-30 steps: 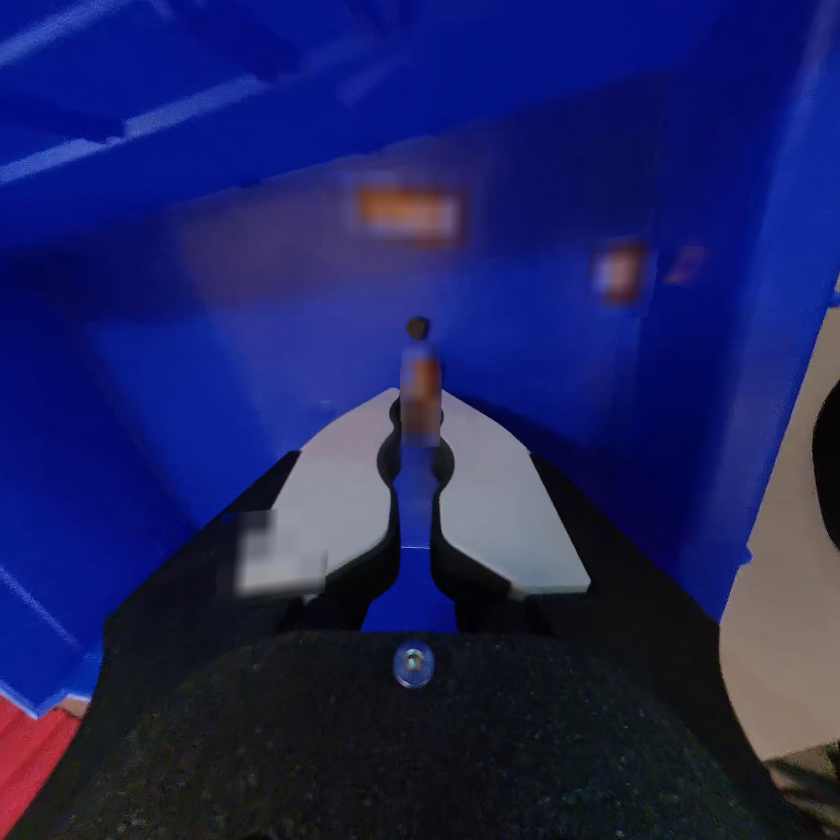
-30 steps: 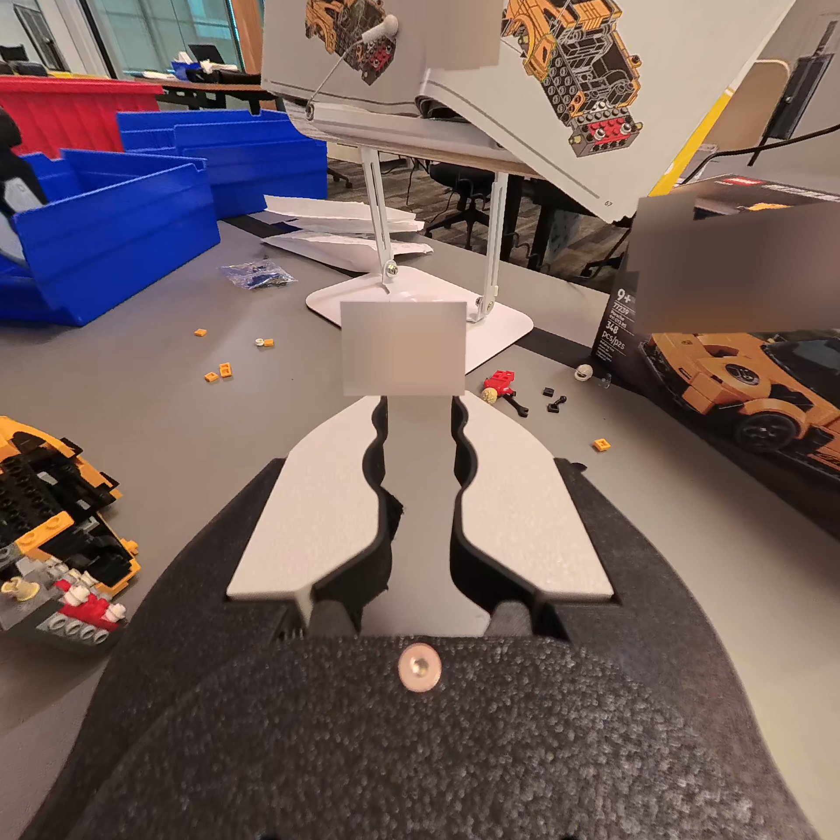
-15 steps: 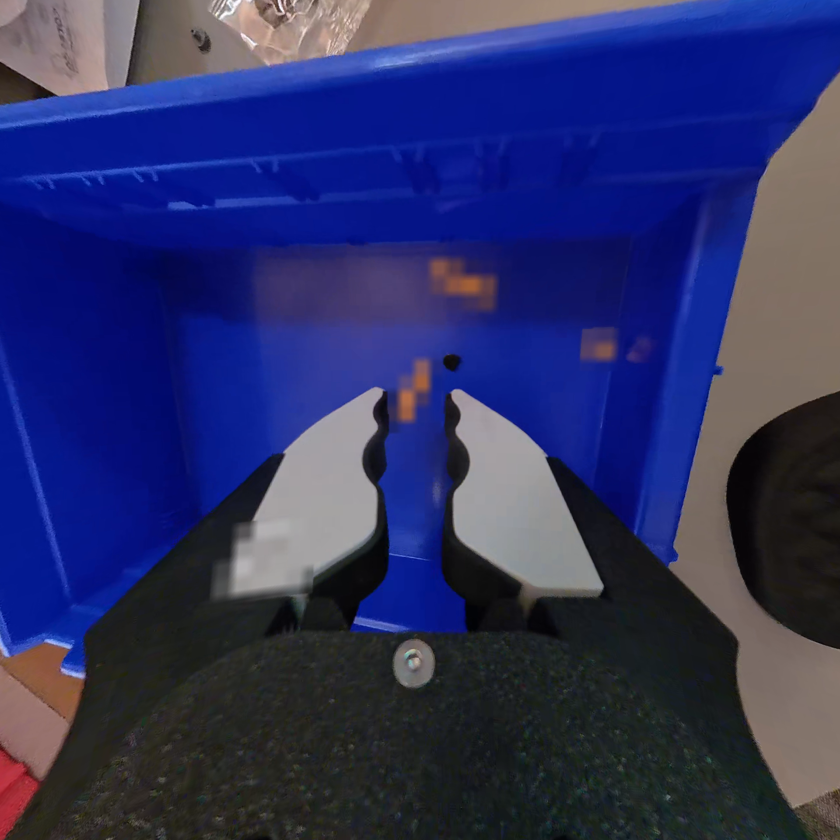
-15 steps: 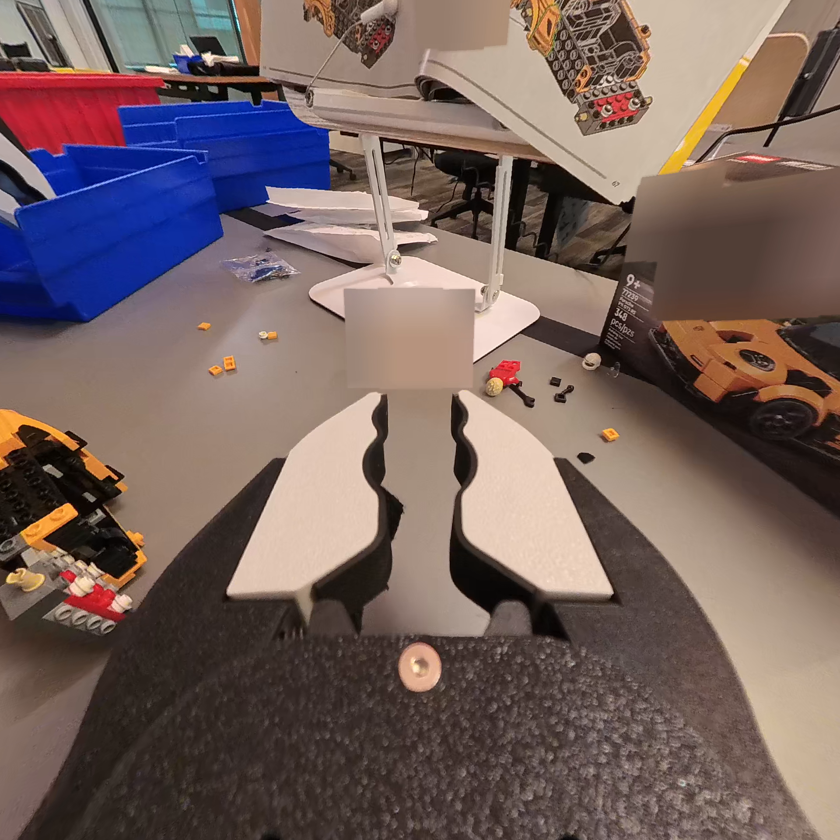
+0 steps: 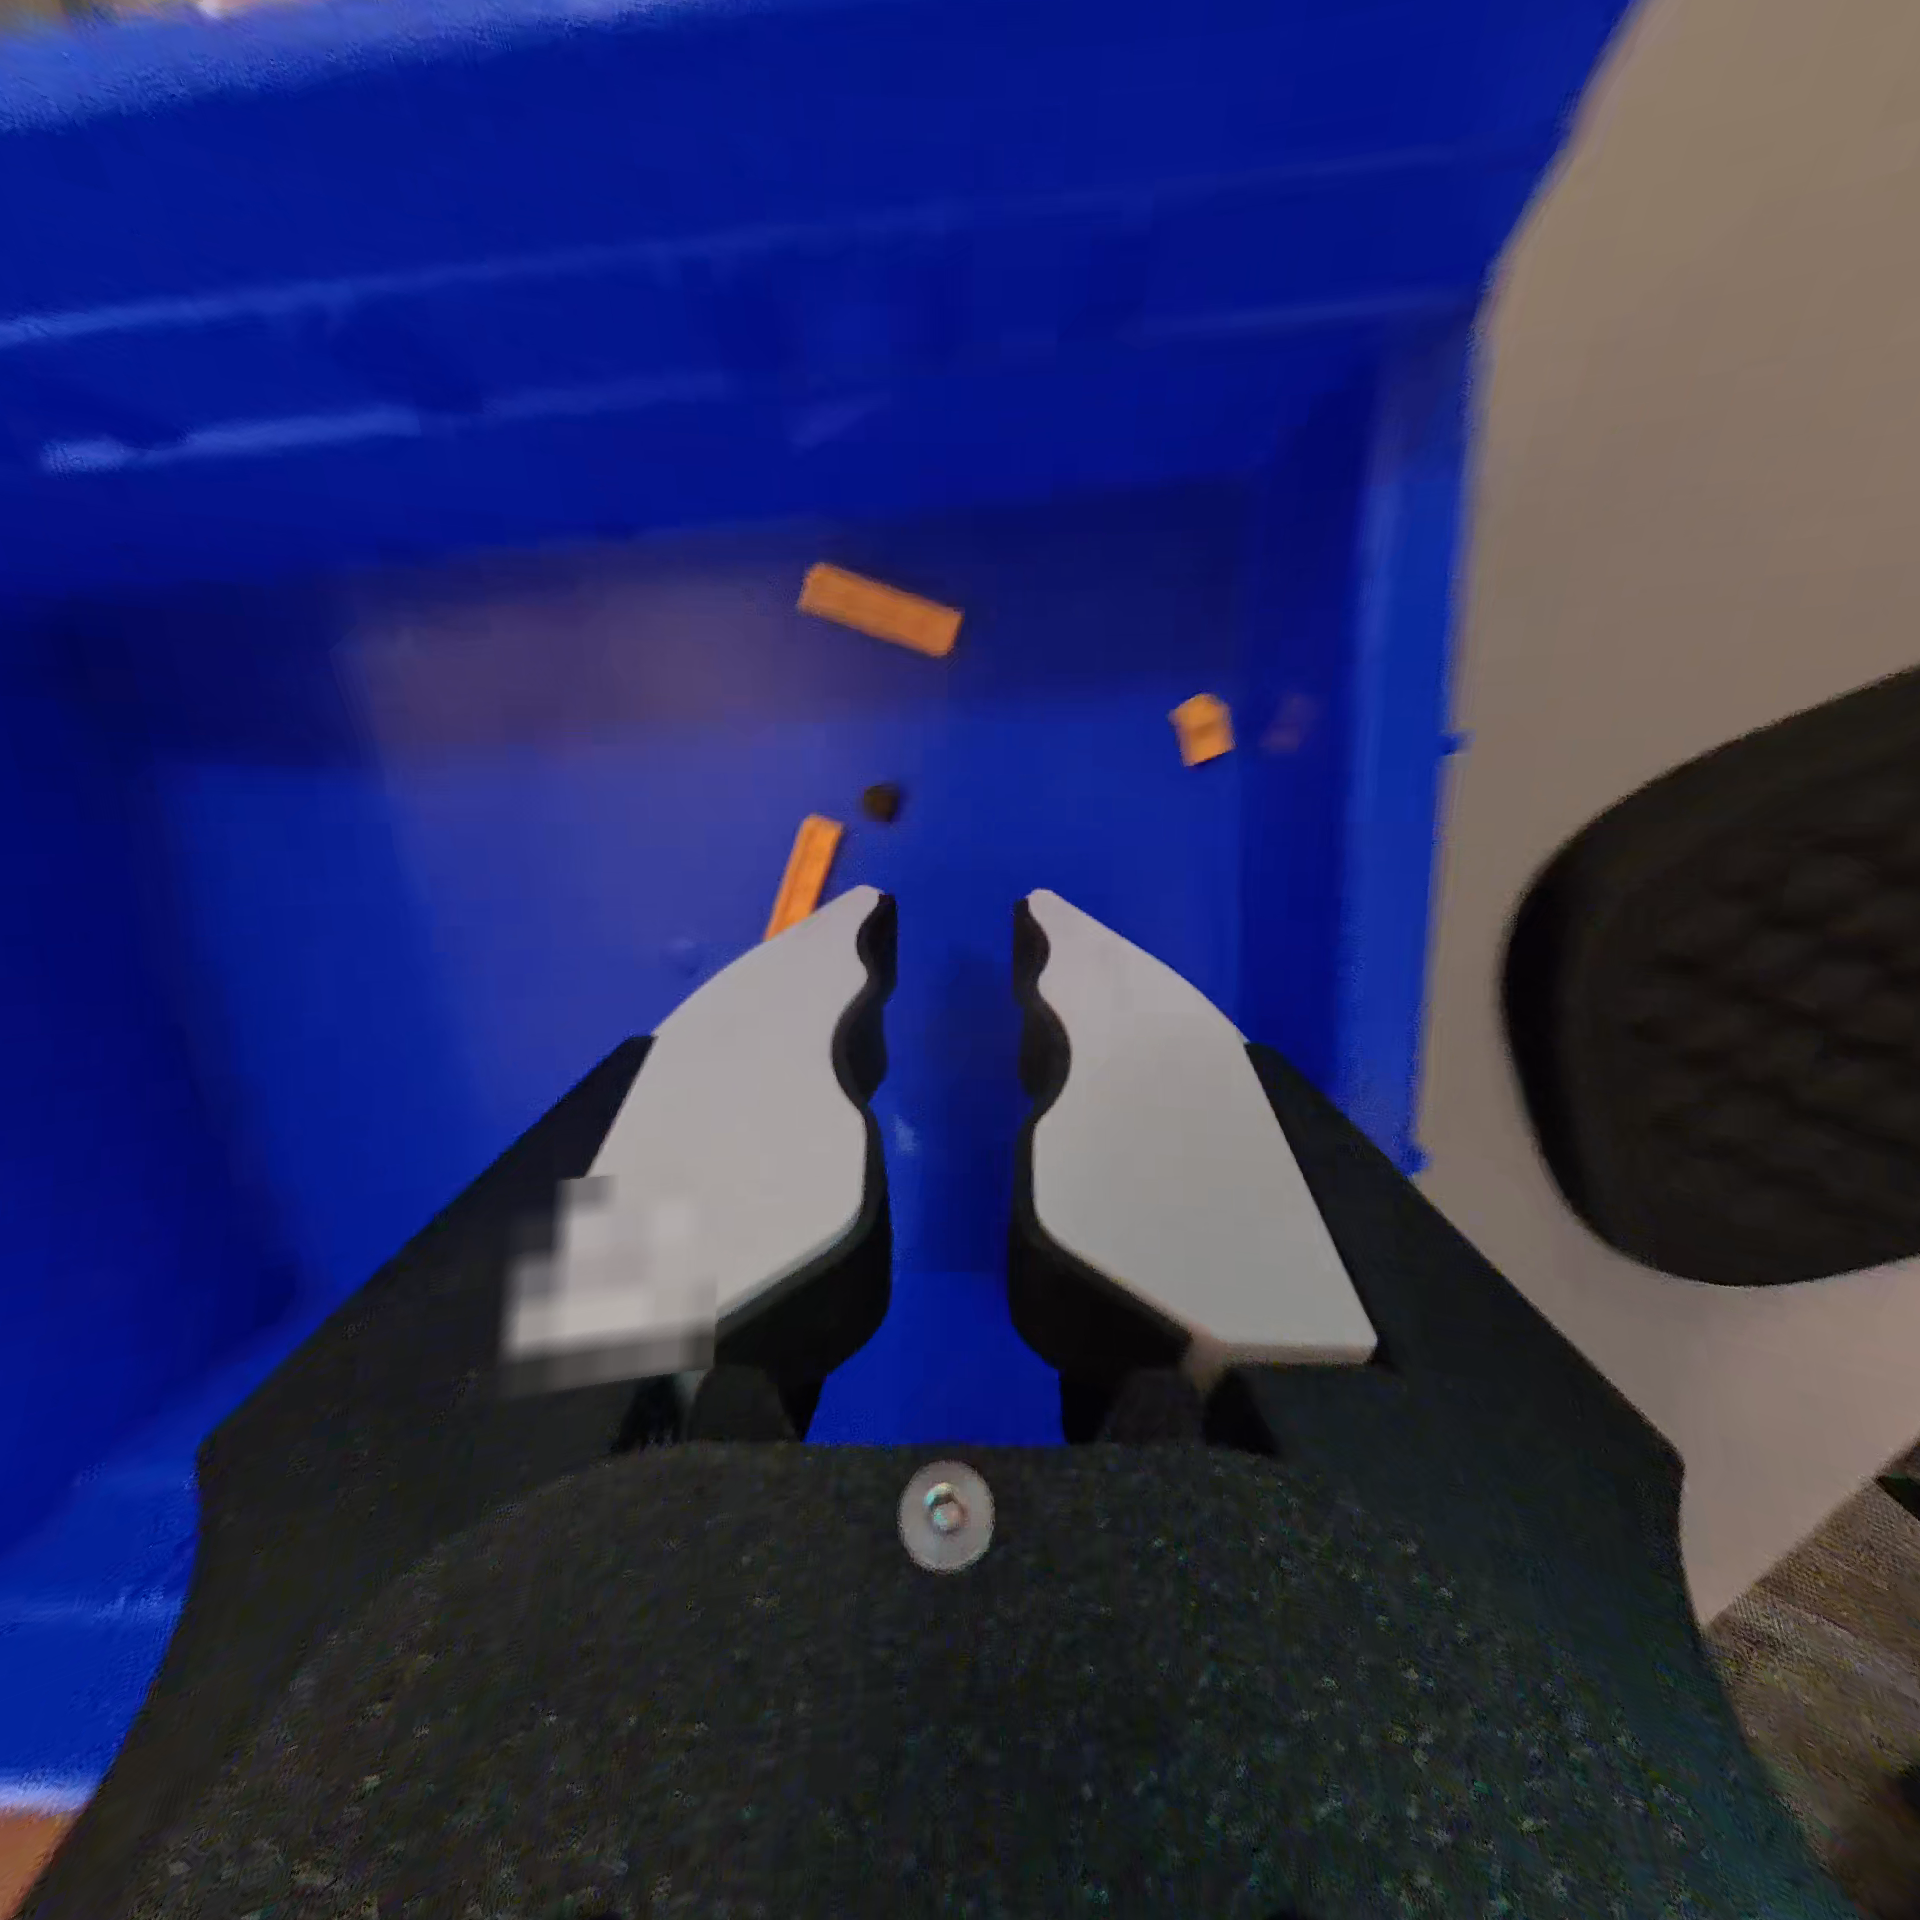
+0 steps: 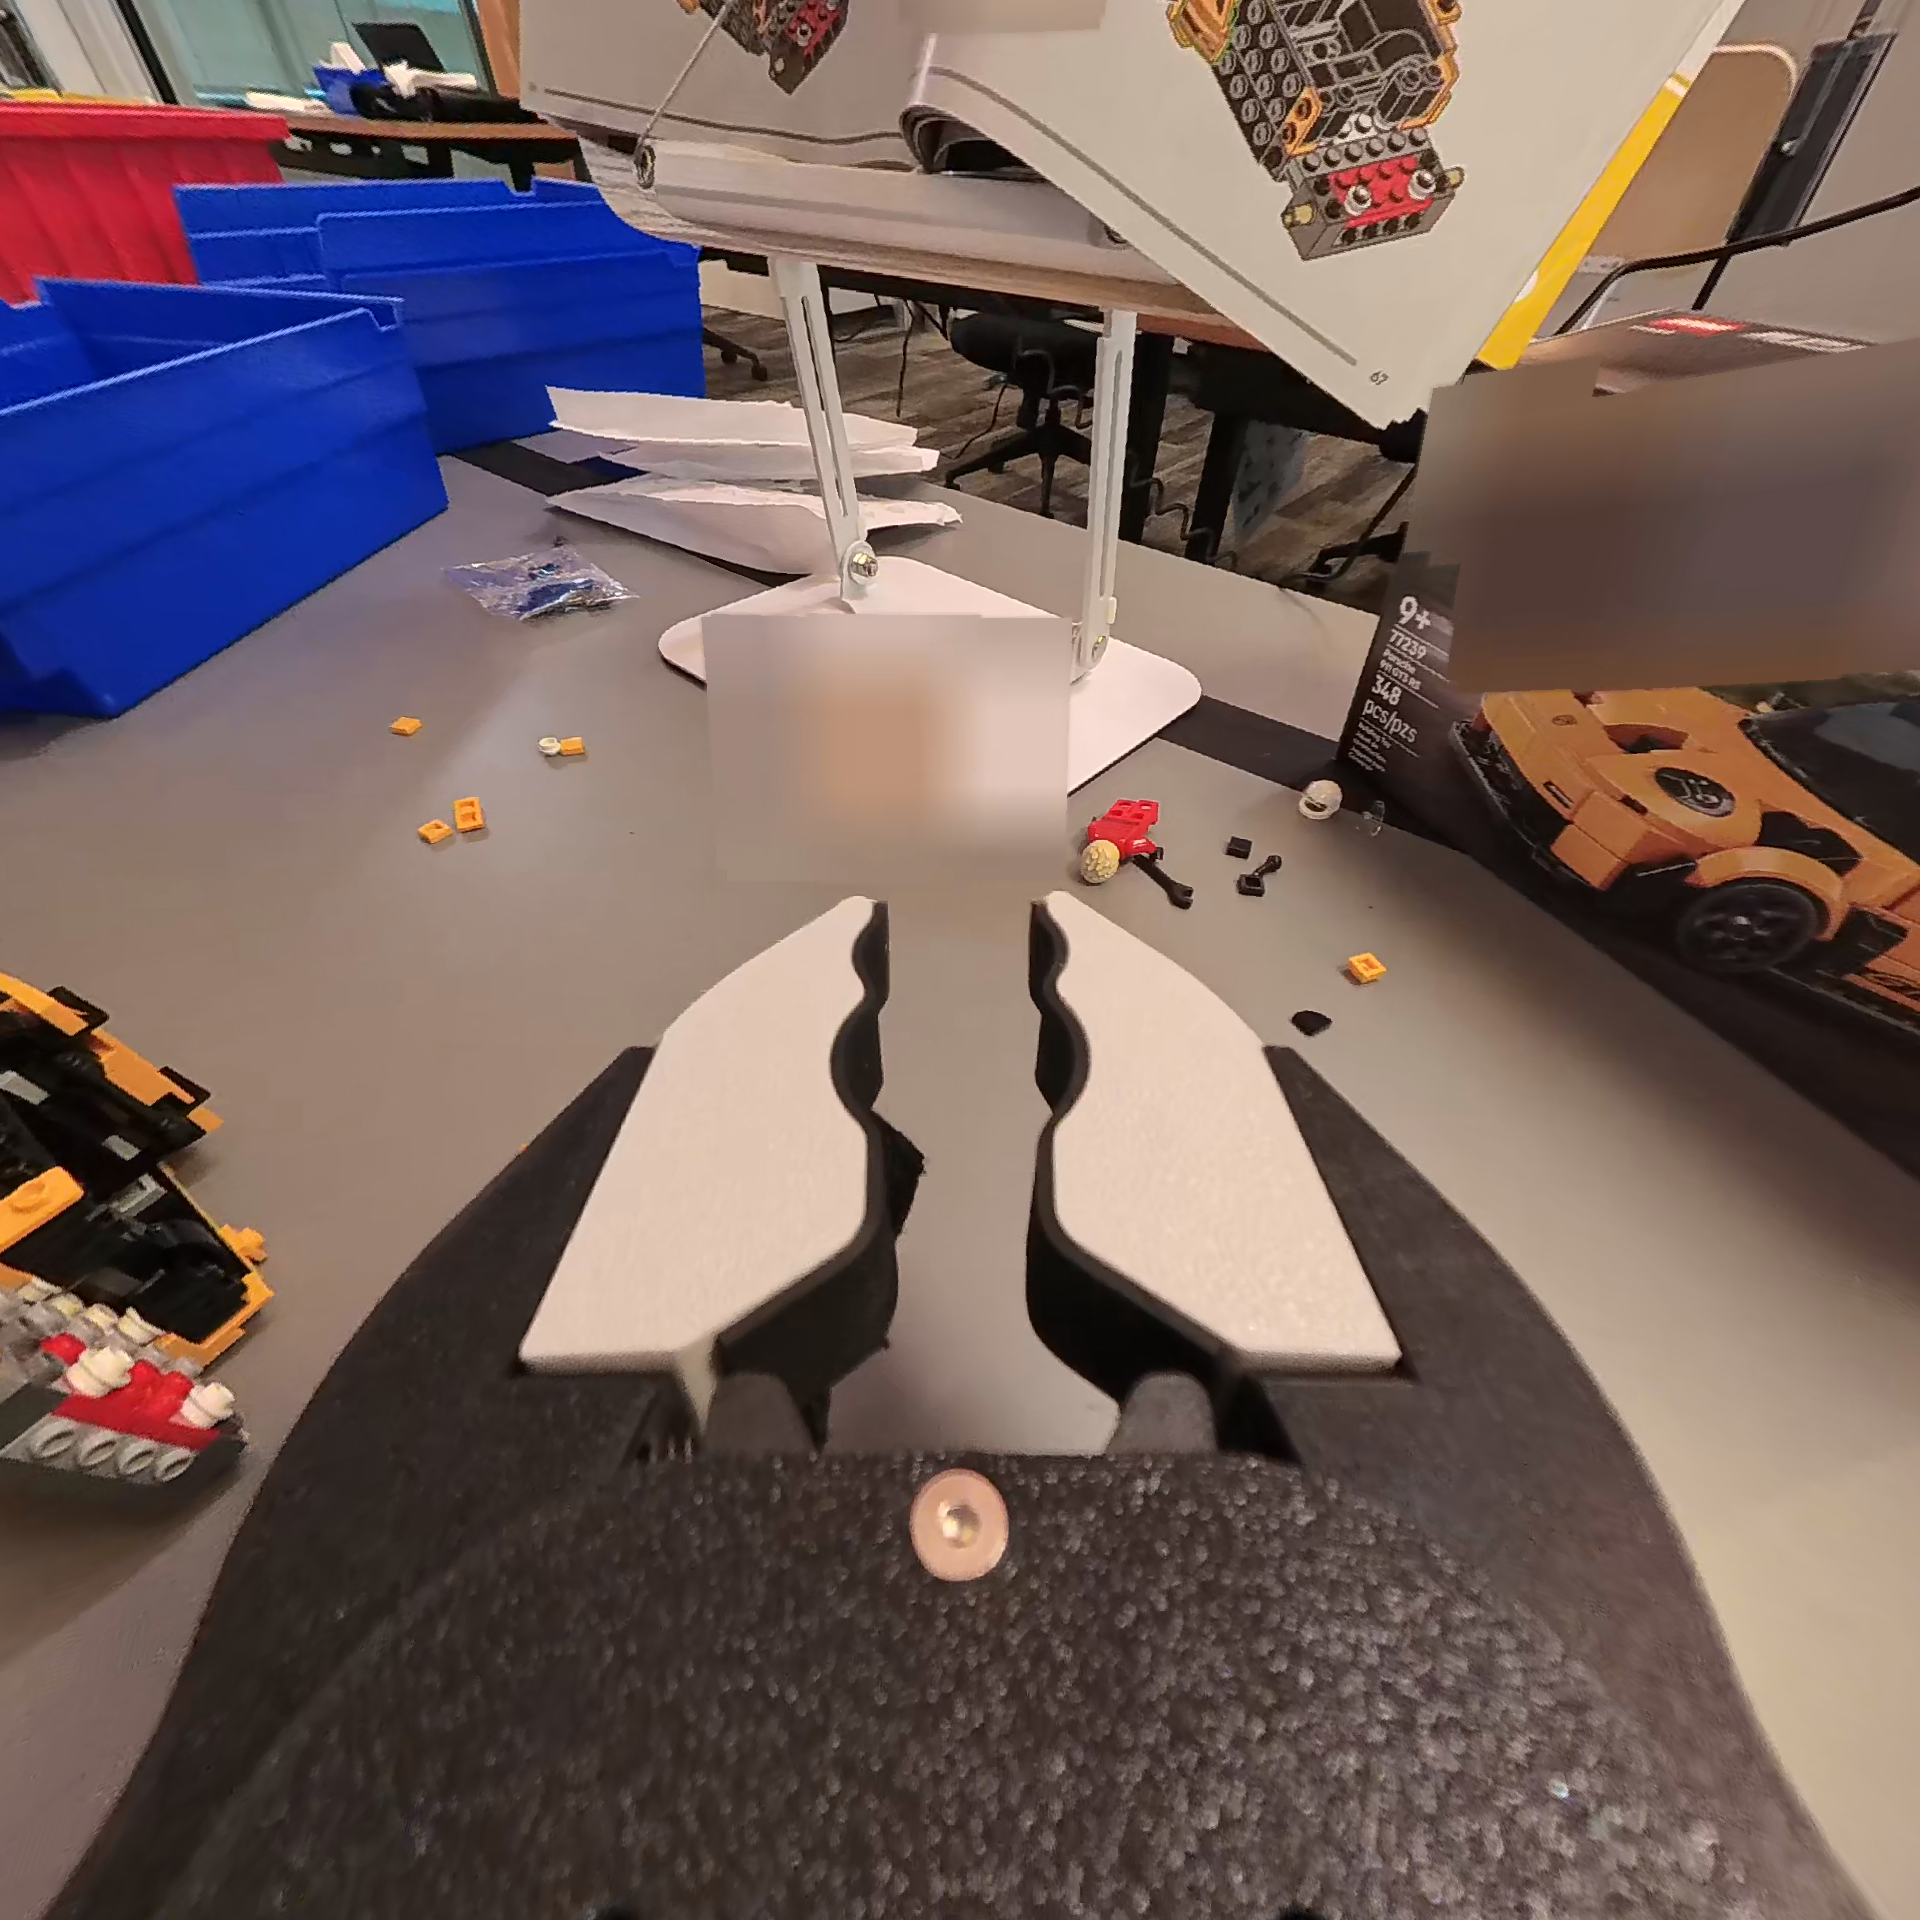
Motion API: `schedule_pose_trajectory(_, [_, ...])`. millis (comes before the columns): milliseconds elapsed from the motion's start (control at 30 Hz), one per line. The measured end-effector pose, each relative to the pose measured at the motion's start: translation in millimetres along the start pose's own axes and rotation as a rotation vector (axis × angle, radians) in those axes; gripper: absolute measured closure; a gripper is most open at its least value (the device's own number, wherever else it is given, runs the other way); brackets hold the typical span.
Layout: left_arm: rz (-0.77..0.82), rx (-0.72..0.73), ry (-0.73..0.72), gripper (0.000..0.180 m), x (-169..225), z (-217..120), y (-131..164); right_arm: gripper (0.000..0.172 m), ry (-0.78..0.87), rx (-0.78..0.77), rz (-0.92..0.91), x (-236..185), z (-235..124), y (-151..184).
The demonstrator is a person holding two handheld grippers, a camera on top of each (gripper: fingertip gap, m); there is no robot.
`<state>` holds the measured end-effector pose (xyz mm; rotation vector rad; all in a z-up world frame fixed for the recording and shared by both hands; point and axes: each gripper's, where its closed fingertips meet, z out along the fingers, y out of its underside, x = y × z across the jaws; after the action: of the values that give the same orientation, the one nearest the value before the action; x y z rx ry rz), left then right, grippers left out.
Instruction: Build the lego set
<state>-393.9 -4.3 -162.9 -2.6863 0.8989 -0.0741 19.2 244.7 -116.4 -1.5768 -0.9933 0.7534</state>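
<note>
My left gripper (image 5: 951,899) is open and empty, over the inside of a blue bin (image 5: 416,312). On the bin floor, just past my left fingertip, lies a narrow orange plate (image 5: 805,873). A small black piece (image 5: 881,800), a longer orange plate (image 5: 878,608) and a small orange piece (image 5: 1202,727) lie farther in. My right gripper (image 6: 956,909) is open and empty above the grey table (image 6: 416,1039); its black body also shows in the left wrist view (image 5: 1714,1039). A partly built orange and black brick car (image 6: 94,1226) sits at its left.
Blue bins (image 6: 208,468) and a red bin (image 6: 94,187) stand at the far left. A white stand (image 6: 1132,686) holds an open instruction booklet (image 6: 1195,156). A car-picture box (image 6: 1662,810) is at the right. A red piece (image 6: 1127,821) and small orange plates (image 6: 457,821) are scattered about. Across from one pair of fingers to the other is roughly 50 centimetres. The small black piece (image 5: 881,800) lies around 4 centimetres away from my left fingertips. Measured from the fingertips, the longer orange plate (image 5: 878,608) is 7 centimetres or so from the left gripper and 45 centimetres from the right.
A second ago my left gripper was shut on a narrow orange piece inside the bin; it opened and the piece now lies on the bin floor. The left gripper drew back. The right gripper barely moved.
</note>
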Motion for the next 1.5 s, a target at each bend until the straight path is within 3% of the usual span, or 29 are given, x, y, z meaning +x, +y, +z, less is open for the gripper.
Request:
schedule_pose_trajectory(167, [0.001,0.16,0.08,0.156,28.4,-25.6,-30.6,0.146,0.012,-0.008,0.005,3.1,0.0,2.4])
schedule_pose_trajectory(267, [-0.061,0.195,0.117,0.148,42.4,-39.6,-34.6,0.146,0.007,-0.006,0.01,3.2,-0.3,2.7])
schedule_pose_trajectory(333, [-0.083,0.13,0.145,0.137,58.3,-35.8,-24.5,0.146,0.003,-0.001,0.014,2.9,-0.7,2.1])
schedule_pose_trajectory(467, [-0.108,-0.09,0.043,0.133,70.8,-2.5,11.0,0.146,-0.008,0.009,0.02,1.6,-1.9,0.5])
schedule_pose_trajectory(533, [-0.087,-0.196,0.02,0.135,78.2,13.3,27.2,0.146,-0.011,0.012,0.022,1.0,-2.4,-0.2])
schedule_pose_trajectory(600, [-0.05,-0.28,-0.028,0.155,77.2,22.0,38.4,0.147,-0.013,0.015,0.022,0.8,-3.1,-1.1])
schedule_pose_trajectory(767, [-0.051,-0.316,-0.044,0.156,75.0,20.2,41.3,0.147,-0.014,0.034,0.027,1.4,-6.4,-4.8])
schedule_pose_trajectory(867, [-0.013,-0.449,-0.056,0.149,74.1,10.7,54.9,0.147,-0.019,0.044,0.033,0.8,-7.5,-6.7])
schedule_pose_trajectory(933, [0.02,-0.323,-0.101,0.148,69.7,-2.6,19.6,0.147,-0.025,0.049,0.036,-0.2,-7.7,-7.6])
schedule_pose_trajectory(1067, [0.138,0.234,-0.1,0.158,91.3,-21.7,-124.5,0.147,-0.045,0.054,0.043,-3.8,-7.1,-8.6])
schedule_pose_trajectory(1100, [0.176,0.315,-0.084,0.161,99.6,-18.7,-153.1,0.147,-0.046,0.057,0.041,-4.4,-7.6,-9.4])
schedule_pose_trajectory(1167, [0.251,0.313,-0.111,0.16,99.8,1.9,-189.0,0.147,-0.049,0.072,0.045,-5.3,-9.5,-12.2])
schedule_pose_trajectory(1267, [0.364,0.193,-0.077,0.163,93.2,40.5,-215.5,0.147,-0.062,0.093,0.059,-7.0,-12.5,-15.7])
schedule_pose_trajectory(1500, [0.586,-0.027,0.096,0.162,87.3,91.5,-223.7,0.148,-0.089,0.136,0.086,-8.6,-18.9,-23.6])
